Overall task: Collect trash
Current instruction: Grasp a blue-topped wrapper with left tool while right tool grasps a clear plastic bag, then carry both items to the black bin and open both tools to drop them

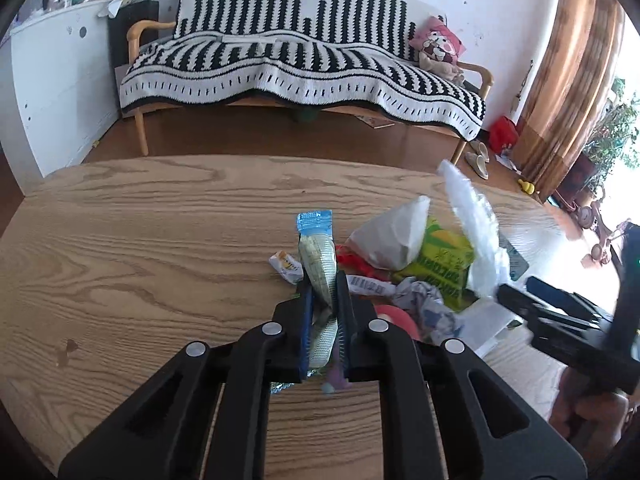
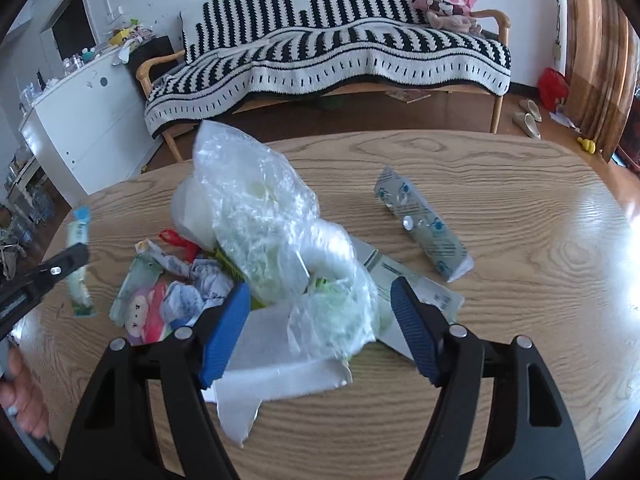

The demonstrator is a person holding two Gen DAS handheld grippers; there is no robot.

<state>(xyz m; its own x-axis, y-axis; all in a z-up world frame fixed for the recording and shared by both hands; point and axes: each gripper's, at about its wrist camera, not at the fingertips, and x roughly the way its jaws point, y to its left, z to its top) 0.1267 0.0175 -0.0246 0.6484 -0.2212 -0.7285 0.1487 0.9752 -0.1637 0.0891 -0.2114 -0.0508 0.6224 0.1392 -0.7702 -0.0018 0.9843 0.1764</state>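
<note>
The thin, limp wrapper [image 1: 318, 264] is pinched mid-length by the left tool [image 1: 323, 280]; the right tool [image 2: 320, 300] is spread wide around the crinkly plastic bag [image 2: 272, 232] (light, slippery).

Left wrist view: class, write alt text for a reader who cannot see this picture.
The left tongs are shut on a blue-topped snack wrapper, held above a wooden table. Just right lies a heap of trash, including a green packet and clear plastic bag, with the right tongs at the edge. A striped sofa stands behind.
</note>
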